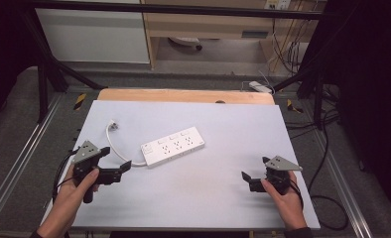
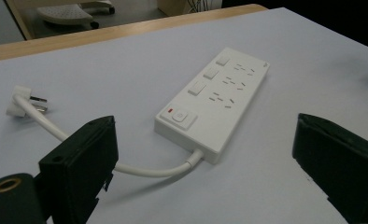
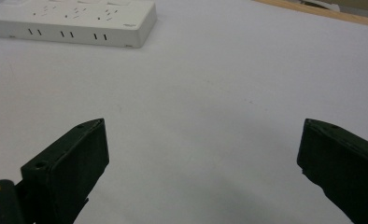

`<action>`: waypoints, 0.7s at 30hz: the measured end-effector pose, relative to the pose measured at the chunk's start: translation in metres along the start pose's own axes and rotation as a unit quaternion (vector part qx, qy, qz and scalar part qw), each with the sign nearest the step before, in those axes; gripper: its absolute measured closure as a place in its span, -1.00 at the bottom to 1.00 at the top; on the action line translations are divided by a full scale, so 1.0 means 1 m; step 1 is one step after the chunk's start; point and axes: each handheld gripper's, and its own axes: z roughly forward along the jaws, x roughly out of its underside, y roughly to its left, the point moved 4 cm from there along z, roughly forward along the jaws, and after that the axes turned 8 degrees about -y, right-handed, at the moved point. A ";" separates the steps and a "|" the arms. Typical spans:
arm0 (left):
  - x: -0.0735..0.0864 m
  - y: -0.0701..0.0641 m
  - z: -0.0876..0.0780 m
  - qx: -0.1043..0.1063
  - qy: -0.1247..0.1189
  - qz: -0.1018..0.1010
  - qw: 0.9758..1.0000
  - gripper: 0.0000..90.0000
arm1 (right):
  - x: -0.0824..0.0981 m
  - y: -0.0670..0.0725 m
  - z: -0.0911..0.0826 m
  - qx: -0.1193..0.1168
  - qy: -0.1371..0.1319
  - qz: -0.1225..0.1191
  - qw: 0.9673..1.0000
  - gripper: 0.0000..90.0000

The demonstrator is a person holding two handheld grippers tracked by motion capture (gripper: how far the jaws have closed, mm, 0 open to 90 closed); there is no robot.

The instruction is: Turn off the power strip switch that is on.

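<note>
A person's left gripper (image 1: 115,171), jaws spread wide, is nearing the white power strip (image 1: 173,146) lying mid-table, ideally straddling its cord (image 2: 140,168) squarely before closing, while the right gripper (image 1: 250,179) is hovering spread, well apart.

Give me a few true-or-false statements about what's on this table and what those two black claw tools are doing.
1. The power strip lies flat on the table. True.
2. The left gripper is clamped on the cord. False: its jaws stand wide open, short of the strip, and hold nothing.
3. The plug is pushed into one of the strip's sockets. False: it lies loose on the table, at the far end of the curved cord.
4. The right gripper is open and empty. True.
5. The strip lies nearer the right gripper than the left. False: the left gripper is close to its cord end, while the right one is well away.
</note>
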 end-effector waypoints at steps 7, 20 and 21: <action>0.011 0.004 -0.003 -0.005 -0.001 -0.004 1.000 -0.85 | 0.000 0.000 0.000 0.000 0.001 0.000 1.000 -0.94; 0.032 0.002 -0.004 -0.005 0.009 -0.010 1.000 -0.84 | 0.000 -0.001 0.000 0.001 0.001 0.000 1.000 -0.94; 0.034 0.002 -0.005 -0.005 0.009 -0.009 1.000 -0.84 | 0.000 0.000 0.000 0.000 0.000 0.002 1.000 -0.94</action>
